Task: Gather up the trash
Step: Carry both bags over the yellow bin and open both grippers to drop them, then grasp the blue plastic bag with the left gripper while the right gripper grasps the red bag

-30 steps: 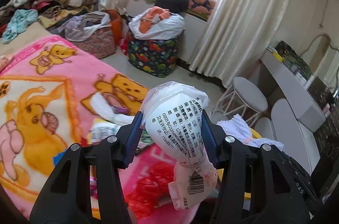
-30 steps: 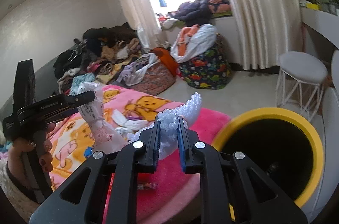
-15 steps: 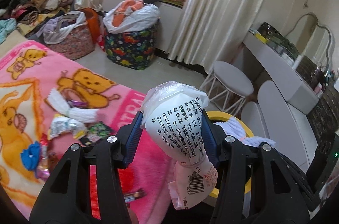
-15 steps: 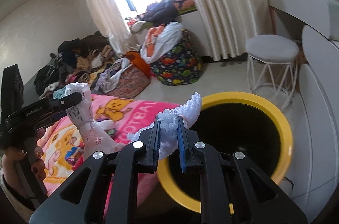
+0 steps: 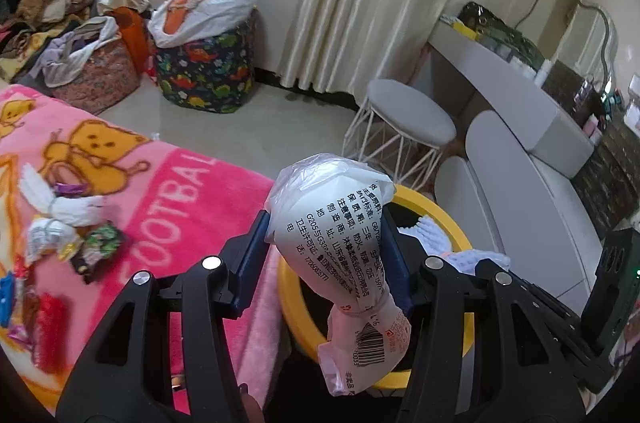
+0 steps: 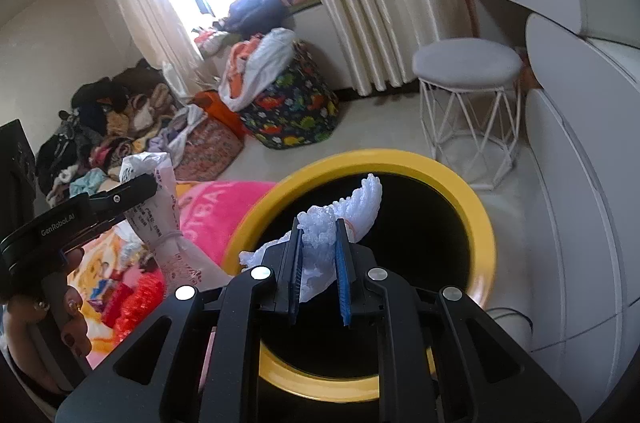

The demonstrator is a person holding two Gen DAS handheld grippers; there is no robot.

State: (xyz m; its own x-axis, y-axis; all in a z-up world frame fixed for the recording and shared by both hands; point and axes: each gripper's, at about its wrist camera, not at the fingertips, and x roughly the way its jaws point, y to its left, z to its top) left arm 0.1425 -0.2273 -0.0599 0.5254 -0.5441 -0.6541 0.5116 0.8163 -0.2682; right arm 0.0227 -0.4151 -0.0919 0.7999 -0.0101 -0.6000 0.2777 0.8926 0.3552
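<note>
Both loads have swung off the pink blanket [image 5: 168, 191] and now hang at the yellow bin [image 6: 476, 223], so dropping them looks like the next step. The right gripper [image 6: 318, 263], nearly closed, pinches a white foam net [image 6: 356, 203] over the bin's dark mouth. The left gripper [image 5: 326, 255], about half open, clamps a tied white plastic packet [image 5: 336, 235] at the rim. Beyond it, more wrappers [image 5: 68, 235] still lie on the blanket.

A white printed plastic bag [image 5: 340, 243] is clamped in the left gripper [image 5: 326, 263] above the yellow bin [image 5: 452, 223]. White foam netting [image 5: 436, 235] is seen over the bin. Wrappers [image 5: 72, 239] are scattered on the pink blanket [image 5: 172, 199].
</note>
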